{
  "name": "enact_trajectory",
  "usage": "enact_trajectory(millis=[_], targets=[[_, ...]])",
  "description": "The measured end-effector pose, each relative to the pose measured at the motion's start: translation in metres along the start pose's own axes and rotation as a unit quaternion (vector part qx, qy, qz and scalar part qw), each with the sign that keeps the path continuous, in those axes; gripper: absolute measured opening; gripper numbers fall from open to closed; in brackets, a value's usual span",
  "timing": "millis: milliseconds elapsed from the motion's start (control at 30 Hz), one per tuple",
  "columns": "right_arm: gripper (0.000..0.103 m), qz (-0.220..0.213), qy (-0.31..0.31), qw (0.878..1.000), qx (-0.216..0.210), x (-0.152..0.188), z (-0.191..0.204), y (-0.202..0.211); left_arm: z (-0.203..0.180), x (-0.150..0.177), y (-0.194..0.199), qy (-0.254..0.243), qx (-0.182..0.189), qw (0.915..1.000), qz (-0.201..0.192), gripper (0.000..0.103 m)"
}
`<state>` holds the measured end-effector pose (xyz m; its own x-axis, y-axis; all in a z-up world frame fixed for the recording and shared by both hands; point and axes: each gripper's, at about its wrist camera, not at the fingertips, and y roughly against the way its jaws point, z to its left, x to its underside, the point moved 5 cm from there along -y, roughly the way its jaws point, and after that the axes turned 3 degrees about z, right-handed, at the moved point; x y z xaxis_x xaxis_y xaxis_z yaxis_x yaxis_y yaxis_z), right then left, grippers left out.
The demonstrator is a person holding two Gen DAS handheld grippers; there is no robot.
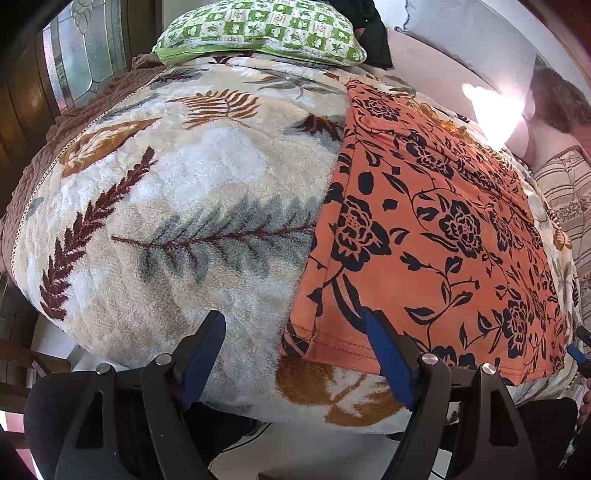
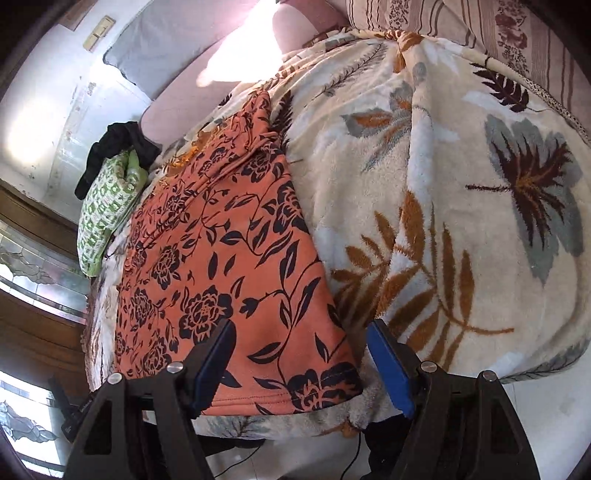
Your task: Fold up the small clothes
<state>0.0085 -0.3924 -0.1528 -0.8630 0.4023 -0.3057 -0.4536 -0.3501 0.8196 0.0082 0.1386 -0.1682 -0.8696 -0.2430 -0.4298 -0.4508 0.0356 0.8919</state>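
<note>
Left tool (image 1: 293,341) spread wide (empty), right tool (image 2: 301,345) likewise, over orange garment (image 2: 221,258) hem.

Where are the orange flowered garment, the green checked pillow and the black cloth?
orange garment (image 2: 229,266), right wrist view, middle of the fabric.
green pillow (image 1: 258,29), left wrist view, top face.
black cloth (image 2: 114,147), right wrist view, bunched middle, draped over the pillow.
</note>
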Motion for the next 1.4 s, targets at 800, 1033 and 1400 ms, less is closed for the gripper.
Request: enact_trajectory(millis=[800, 1033, 1400], targets=[[0.076, 0.042, 0.033, 0.999, -0.005, -0.006, -0.005, -0.026, -0.005, 0.001, -0.021, -0.012, 0.017, 0.9997, 0.01, 0.079], [0.076, 0.06, 0.041, 0.996, -0.042, 0.004, 0.007, -0.028, -0.004, -0.001, -0.016, -0.008, 0.034, 0.9994, -0.004, 0.079], [0.071, 0.073, 0.035, 0.995, -0.061, 0.009, 0.007, -0.031, 0.0, -0.003, -0.018, -0.017, 0.02, 0.9997, 0.001, 0.017]])
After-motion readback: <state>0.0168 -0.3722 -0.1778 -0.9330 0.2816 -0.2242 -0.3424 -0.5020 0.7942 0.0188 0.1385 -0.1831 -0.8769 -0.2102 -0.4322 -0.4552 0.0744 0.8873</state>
